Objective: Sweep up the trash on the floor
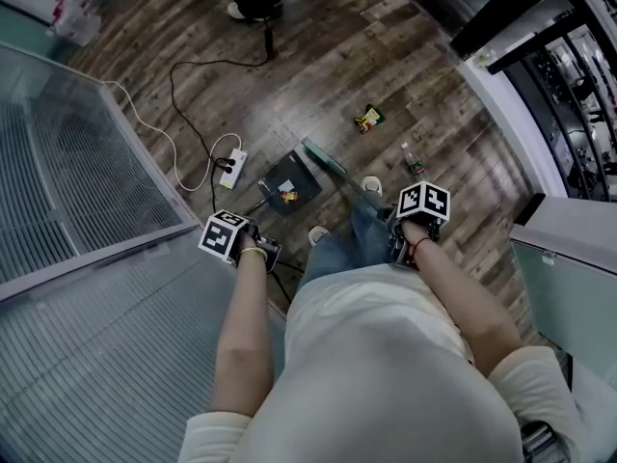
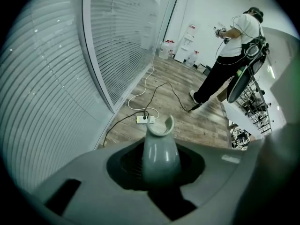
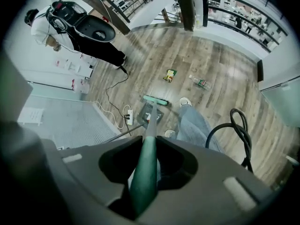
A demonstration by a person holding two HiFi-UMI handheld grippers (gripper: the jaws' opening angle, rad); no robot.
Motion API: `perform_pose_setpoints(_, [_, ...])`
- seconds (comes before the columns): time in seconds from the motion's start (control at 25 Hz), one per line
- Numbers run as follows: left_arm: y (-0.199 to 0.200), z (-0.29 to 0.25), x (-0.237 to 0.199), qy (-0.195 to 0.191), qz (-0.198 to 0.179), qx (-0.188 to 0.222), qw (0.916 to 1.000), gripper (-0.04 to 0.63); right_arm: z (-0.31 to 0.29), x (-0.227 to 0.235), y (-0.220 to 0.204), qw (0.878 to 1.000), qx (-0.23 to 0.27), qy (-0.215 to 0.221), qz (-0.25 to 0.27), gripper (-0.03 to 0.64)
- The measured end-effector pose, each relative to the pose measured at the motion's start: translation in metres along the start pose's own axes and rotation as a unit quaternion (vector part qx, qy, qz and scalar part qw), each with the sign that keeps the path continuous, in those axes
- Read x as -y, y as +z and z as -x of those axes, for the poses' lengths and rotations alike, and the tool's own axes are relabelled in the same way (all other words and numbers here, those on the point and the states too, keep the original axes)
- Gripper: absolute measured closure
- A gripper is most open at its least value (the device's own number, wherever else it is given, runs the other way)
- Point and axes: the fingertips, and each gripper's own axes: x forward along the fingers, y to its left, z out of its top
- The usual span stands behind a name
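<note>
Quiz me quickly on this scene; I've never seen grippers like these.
1. What is the right gripper shut on?
A) a bottle
B) the green broom handle
C) a cable
2. True or false: the snack packet already lies in the dustpan.
3. Fill in: the left gripper is shut on the dustpan's grey ____.

Key: 1 B. 2 False; it lies on the floor beyond the dustpan. 3 handle.
</note>
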Motion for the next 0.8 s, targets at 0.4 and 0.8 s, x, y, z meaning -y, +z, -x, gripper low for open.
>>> perform_pose_setpoints(0.4, [-0.031,0.007,0.066,-0.015,-0.005,-0.002,0.9999,0.506,0.035,0.028,0.058,0.999,0.019,0.017,-0.02,0.517])
perform_pose_setpoints(0.8, [-0.062,0.001,0.139,-0.021,-0.03,-0.009,0.9993,0.506,0.063,0.056,0.127,0.998,0.044,0.03,-0.045,0.517])
